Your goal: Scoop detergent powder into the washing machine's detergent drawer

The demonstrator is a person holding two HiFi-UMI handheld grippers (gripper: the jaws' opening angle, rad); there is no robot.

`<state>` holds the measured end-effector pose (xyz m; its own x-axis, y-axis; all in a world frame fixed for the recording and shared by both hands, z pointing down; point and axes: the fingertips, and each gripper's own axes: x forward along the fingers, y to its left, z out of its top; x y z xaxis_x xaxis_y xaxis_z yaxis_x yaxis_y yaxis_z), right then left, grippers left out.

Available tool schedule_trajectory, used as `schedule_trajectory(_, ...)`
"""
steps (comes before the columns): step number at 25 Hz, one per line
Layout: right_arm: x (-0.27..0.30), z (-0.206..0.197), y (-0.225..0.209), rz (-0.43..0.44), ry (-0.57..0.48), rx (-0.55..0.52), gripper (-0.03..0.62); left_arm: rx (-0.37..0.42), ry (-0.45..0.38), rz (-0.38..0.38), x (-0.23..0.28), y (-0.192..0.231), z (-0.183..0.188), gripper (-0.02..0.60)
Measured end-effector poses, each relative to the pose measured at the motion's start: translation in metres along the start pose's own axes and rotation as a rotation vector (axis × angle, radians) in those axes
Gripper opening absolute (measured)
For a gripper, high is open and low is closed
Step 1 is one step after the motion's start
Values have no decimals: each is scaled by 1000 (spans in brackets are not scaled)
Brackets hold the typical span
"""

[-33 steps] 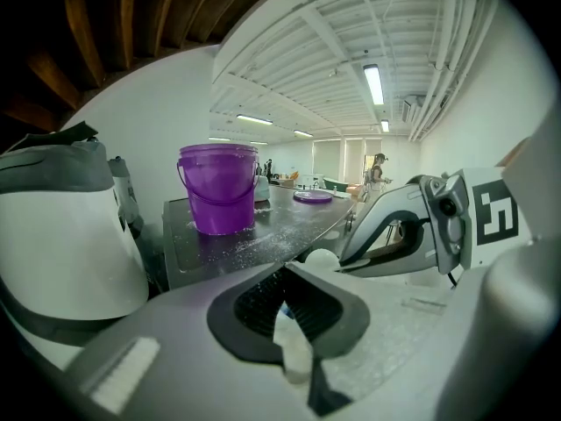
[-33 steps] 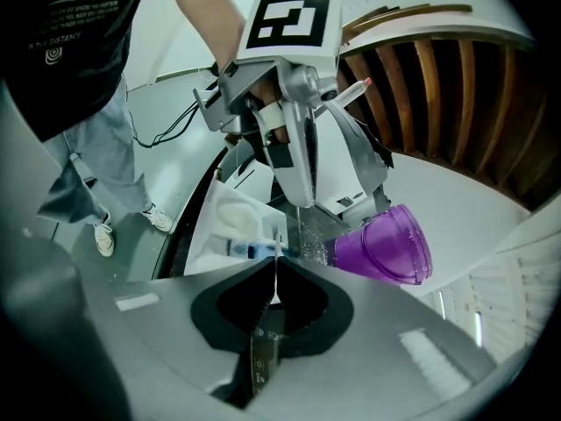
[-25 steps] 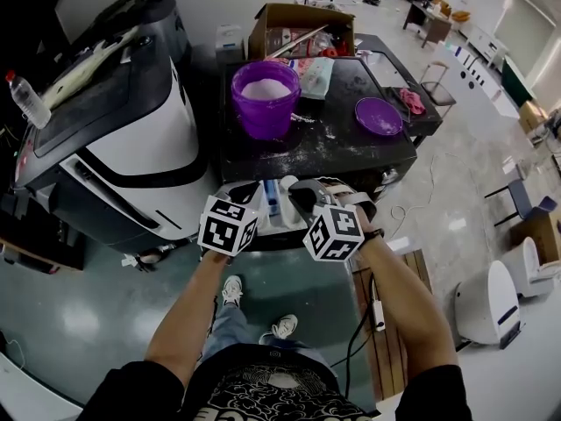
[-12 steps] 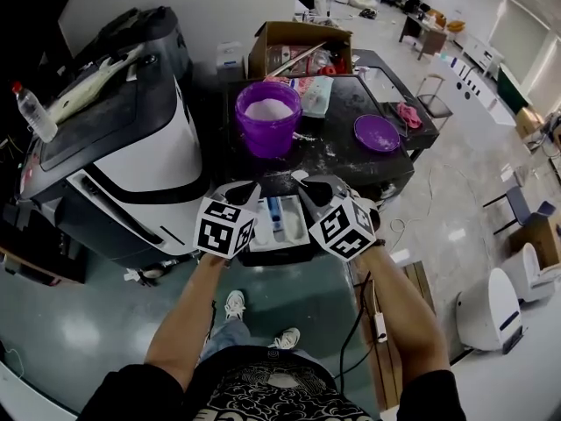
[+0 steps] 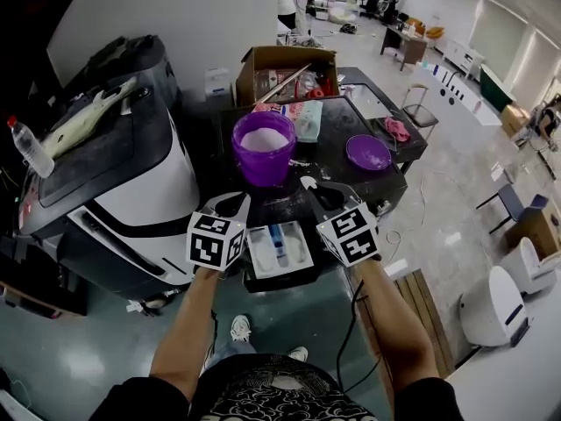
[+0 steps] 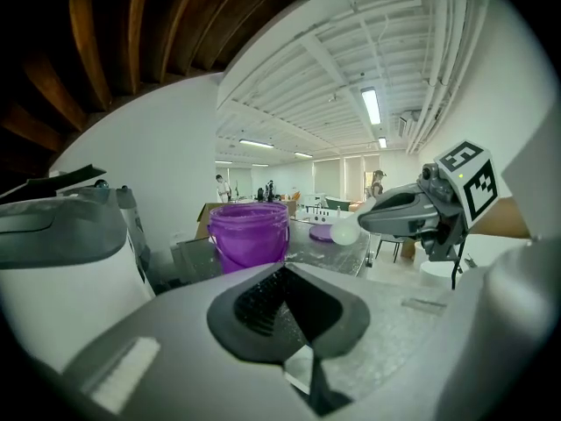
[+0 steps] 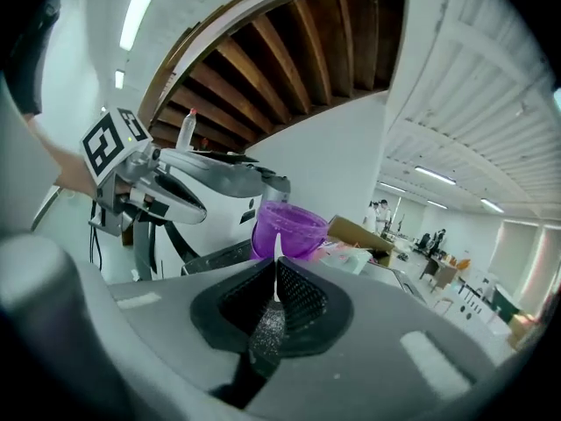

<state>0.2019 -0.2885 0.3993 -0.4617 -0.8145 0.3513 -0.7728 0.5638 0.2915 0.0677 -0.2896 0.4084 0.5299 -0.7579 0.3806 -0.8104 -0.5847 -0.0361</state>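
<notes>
The detergent drawer (image 5: 294, 254) stands pulled out of the black-topped washing machine (image 5: 351, 178), with white compartments and a blue piece in the middle. A purple bucket (image 5: 264, 148) of white powder sits on the machine top just behind it, also in the left gripper view (image 6: 251, 231). My right gripper (image 5: 317, 193) hovers at the drawer's right rear, shut on a white spoon (image 6: 344, 231) whose handle shows edge-on between its jaws (image 7: 276, 274). My left gripper (image 5: 231, 205) is at the drawer's left rear, shut and empty.
A purple lid (image 5: 368, 152) and a pink cloth (image 5: 396, 130) lie on the machine top to the right, a detergent bag (image 5: 304, 117) behind the bucket. A cardboard box (image 5: 285, 67) stands further back. A large white and black machine (image 5: 114, 178) with a bottle (image 5: 26, 146) fills the left.
Both grippers have spread apart from over the drawer to its two sides and moved up toward the bucket. The whole drawer now shows between them.
</notes>
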Motion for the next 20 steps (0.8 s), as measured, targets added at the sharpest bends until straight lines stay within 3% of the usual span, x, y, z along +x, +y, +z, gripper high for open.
schedule_trajectory(10,-11,10,-30,-137,-36,231,31,17,-71,-46,6,22,34,2)
schedule_trajectory(20,-28,-10,-44,-251,-40,421,31,45,-68,-93,17,32,38,2)
